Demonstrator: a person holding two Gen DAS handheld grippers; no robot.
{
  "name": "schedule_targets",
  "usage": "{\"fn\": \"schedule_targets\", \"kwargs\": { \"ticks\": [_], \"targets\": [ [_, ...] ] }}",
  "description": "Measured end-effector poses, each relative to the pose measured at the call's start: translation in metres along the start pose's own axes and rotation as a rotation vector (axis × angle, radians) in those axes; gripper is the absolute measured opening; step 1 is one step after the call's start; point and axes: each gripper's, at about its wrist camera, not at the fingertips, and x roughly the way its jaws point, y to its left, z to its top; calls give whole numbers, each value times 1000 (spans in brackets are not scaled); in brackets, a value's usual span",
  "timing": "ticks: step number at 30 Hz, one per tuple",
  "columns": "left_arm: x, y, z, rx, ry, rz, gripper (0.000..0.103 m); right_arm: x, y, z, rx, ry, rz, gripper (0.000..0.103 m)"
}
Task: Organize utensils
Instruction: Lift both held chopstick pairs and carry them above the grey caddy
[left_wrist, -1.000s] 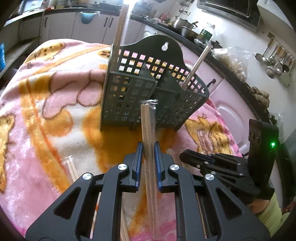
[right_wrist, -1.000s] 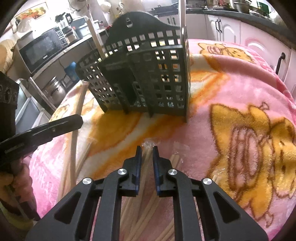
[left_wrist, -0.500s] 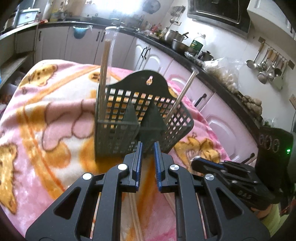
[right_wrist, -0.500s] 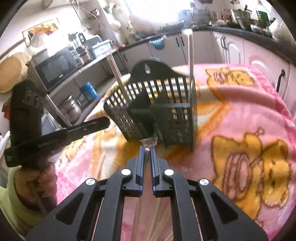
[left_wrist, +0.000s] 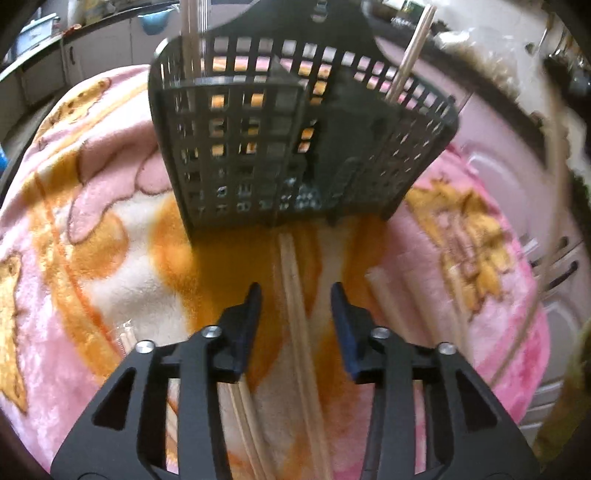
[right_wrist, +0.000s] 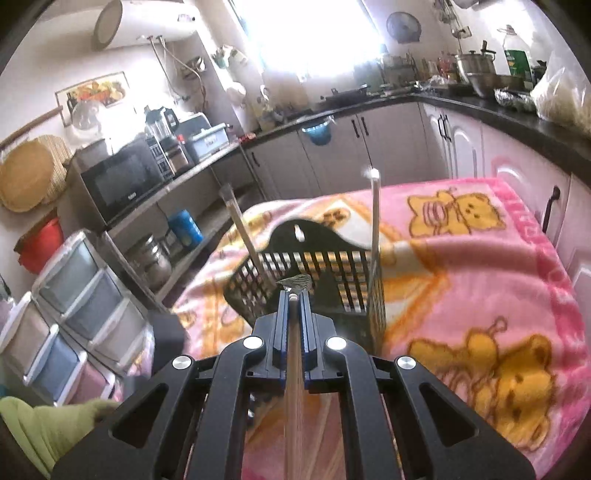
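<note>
Dark slotted caddy (left_wrist: 295, 147) stands on pink blanket (left_wrist: 92, 221); two wrapped chopstick pairs upright inside. Left gripper (left_wrist: 295, 295), jaws just opening, straddles a loose pair (left_wrist: 291, 266) without touching. Right gripper (right_wrist: 293, 295) clamps another pair (right_wrist: 293, 369).

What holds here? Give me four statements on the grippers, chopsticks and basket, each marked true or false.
1. The right gripper is shut on a wrapped chopstick pair. True.
2. The left gripper grips a pair. False: its jaws have just been opening and stand apart. A pair lies on the blanket between them, and the pads do not touch it.
3. The basket is empty. False: two wrapped pairs stand in it, one upright and one leaning.
4. The basket stands on a pink blanket. True.
</note>
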Motion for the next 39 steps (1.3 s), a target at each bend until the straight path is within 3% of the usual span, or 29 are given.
{"fn": "schedule_targets", "kwargs": {
  "ticks": [4, 8, 11, 17, 21, 24, 29, 39],
  "targets": [
    [14, -2, 1, 8, 23, 8, 32, -10, 6, 20, -15, -48, 12, 6],
    [19, -3, 0, 30, 20, 24, 8, -19, 11, 42, -33, -101, 8, 6],
    [13, -2, 4, 26, -1, 3, 1, -23, 13, 56, -40, -150, -10, 6],
    [-51, -1, 20, 23, -157, -134, 1, -23, 6, 79, -24, -224, -29, 6],
    [-91, -3, 39, 19, -292, -174, 1, -19, -1, 90, -12, -255, -39, 6],
    [-118, 0, 60, 23, -432, -126, 1, -14, -7, 98, -3, -270, -59, 6],
    [-131, 1, 101, -28, -575, -92, 1, -5, -16, 108, 15, -296, -87, 6],
    [-134, -14, 146, -56, -766, -73, 1, 5, -38, 118, 44, -388, -143, 6]
  ]
}}
